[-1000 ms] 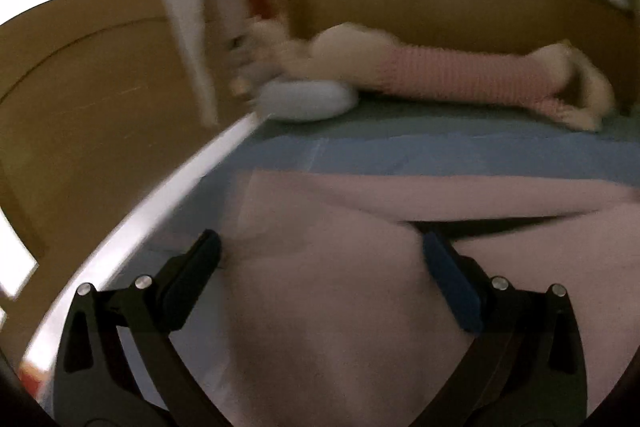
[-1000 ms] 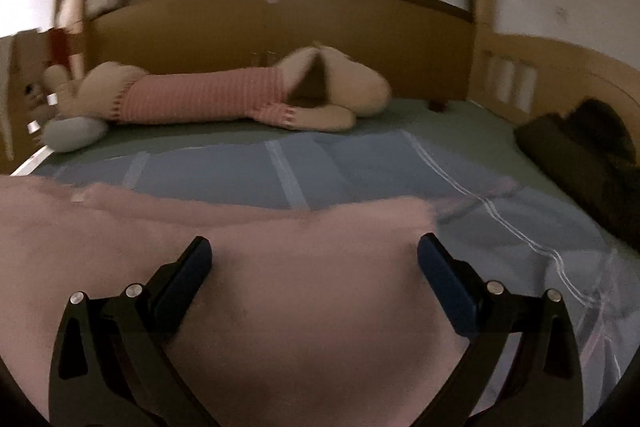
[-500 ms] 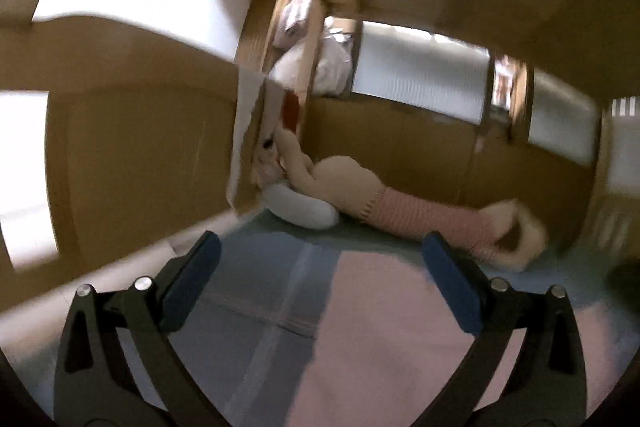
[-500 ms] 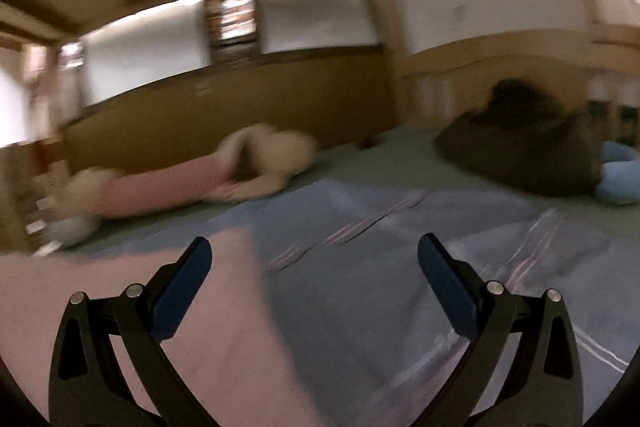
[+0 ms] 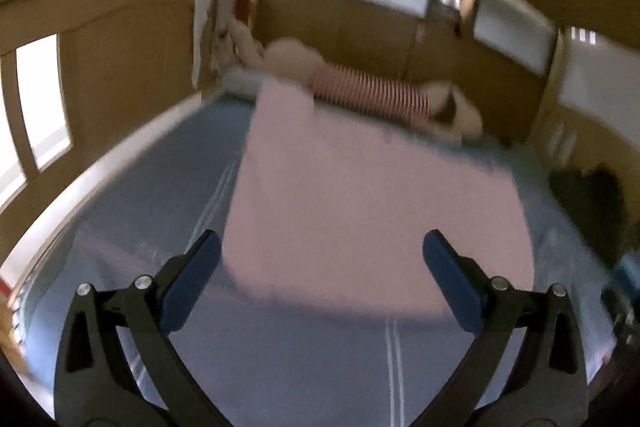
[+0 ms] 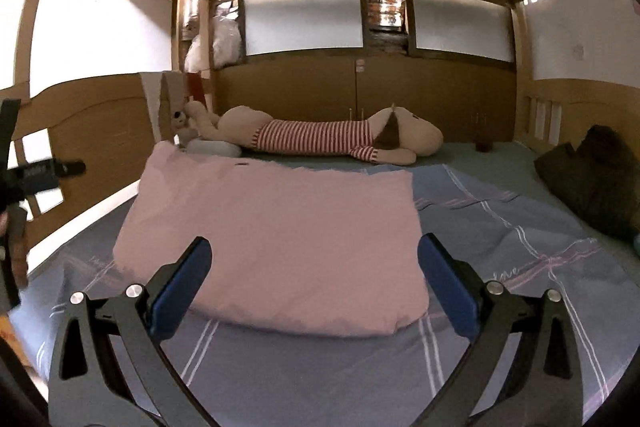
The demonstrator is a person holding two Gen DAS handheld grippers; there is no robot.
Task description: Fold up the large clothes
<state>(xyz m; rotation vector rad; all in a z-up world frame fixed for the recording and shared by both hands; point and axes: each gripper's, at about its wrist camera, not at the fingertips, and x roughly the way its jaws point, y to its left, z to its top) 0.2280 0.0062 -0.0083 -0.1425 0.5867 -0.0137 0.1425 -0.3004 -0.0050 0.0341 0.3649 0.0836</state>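
From the left wrist, blurred: the left gripper (image 5: 322, 263) gaped wide and empty above the pink garment (image 5: 372, 195), apparently folded flat on the blue sheet (image 5: 160, 187). Right wrist: the right gripper (image 6: 314, 269) hung spread, empty, garment (image 6: 280, 227) ahead, plush dog (image 6: 320, 137) beyond.

The left gripper (image 5: 322, 281) is held out in front of its camera with its two black fingers spread wide apart, blue pads (image 5: 192, 285) facing each other across an empty gap; nothing is between them. The right gripper (image 6: 316, 281) matches that pose: jaws wide, blue pads (image 6: 448, 285) apart, gripping nothing. Far to the left of the right gripper, at the frame edge, part of the left gripper's black body (image 6: 24, 179) shows, with a glimpse of the person's hand (image 6: 16, 247) below it.
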